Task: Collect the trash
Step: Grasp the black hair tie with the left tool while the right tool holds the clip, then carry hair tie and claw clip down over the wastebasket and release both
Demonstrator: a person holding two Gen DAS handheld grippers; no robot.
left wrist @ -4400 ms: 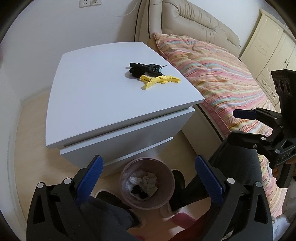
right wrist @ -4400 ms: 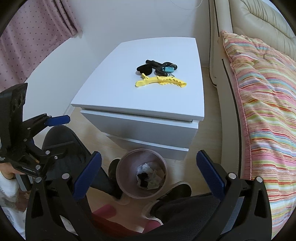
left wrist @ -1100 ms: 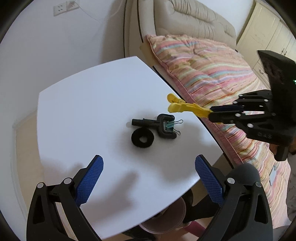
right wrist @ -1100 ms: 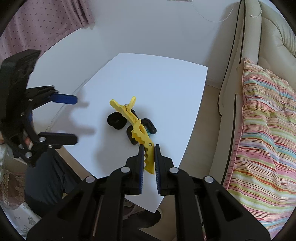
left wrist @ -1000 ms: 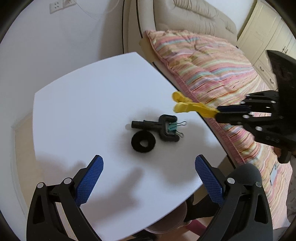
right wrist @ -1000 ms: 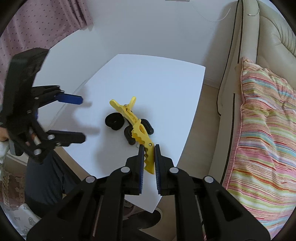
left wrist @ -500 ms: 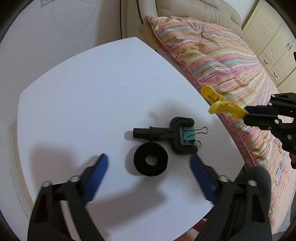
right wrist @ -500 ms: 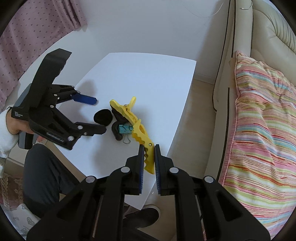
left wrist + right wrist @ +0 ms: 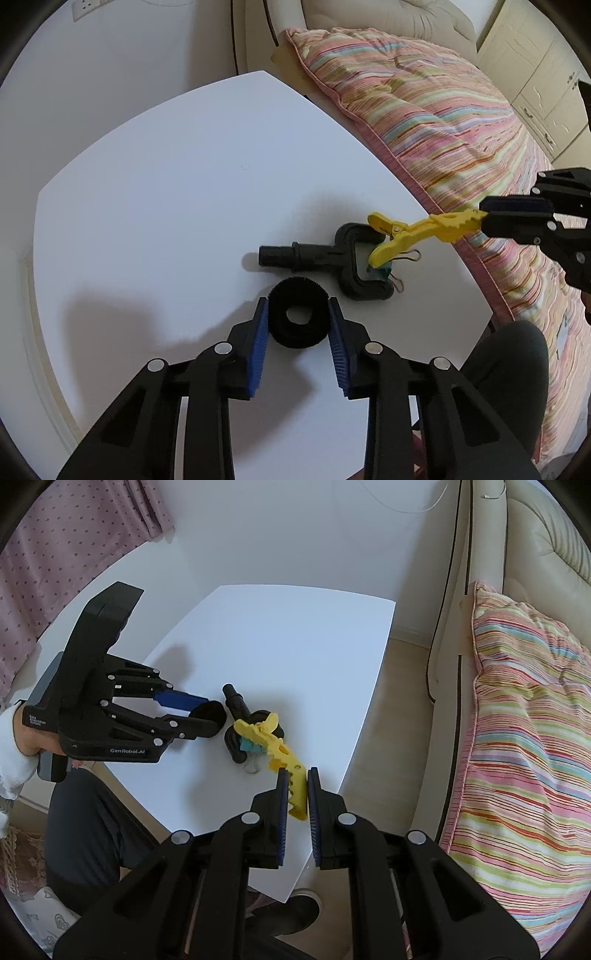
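A black fuzzy ring point(image 9: 297, 318) lies on the white nightstand top point(image 9: 166, 206). My left gripper point(image 9: 297, 314) has closed in around it, its blue pads point(image 9: 260, 332) touching the ring's sides. In the right wrist view the left gripper point(image 9: 207, 712) holds the ring point(image 9: 208, 713) at its tips. My right gripper point(image 9: 295, 779) is shut on a yellow hair clip point(image 9: 284, 760), also in the left wrist view point(image 9: 417, 232), held just above a black T-shaped plastic piece point(image 9: 332, 258) with a teal binder clip point(image 9: 249, 746) on it.
The bed with a striped quilt point(image 9: 424, 110) runs along the nightstand's right side. A pink curtain point(image 9: 55, 546) hangs at the left. The person's dark trouser leg point(image 9: 85, 823) is by the nightstand's near edge.
My left gripper moved down and forward and closed from wide open onto the black ring. My right gripper, still holding the yellow clip, came back left over the T-shaped piece.
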